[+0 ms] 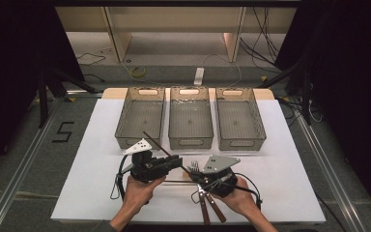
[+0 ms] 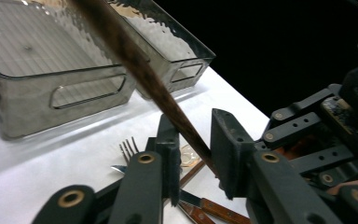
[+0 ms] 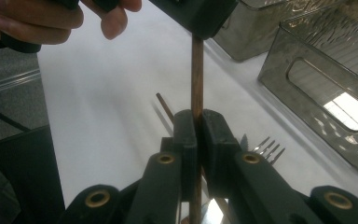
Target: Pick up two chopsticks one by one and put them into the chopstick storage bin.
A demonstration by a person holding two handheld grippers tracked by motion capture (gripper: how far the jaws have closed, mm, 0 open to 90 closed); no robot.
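Currently both grippers meet on one brown chopstick [image 1: 155,143].
Right gripper [image 3: 197,135], jaws clamped on the chopstick; left gripper [image 2: 192,154], jaws not visibly pressing it. Beyond them: three grey bins [image 1: 190,118]. Beneath: one fork [image 1: 194,167].

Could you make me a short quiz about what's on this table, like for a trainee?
1. How many bins stand on the table?
2. True or false: the right gripper is clamped on a chopstick.
3. What lies beside the fork: A knives, B cups?

Key: 1. three; 2. true; 3. A.
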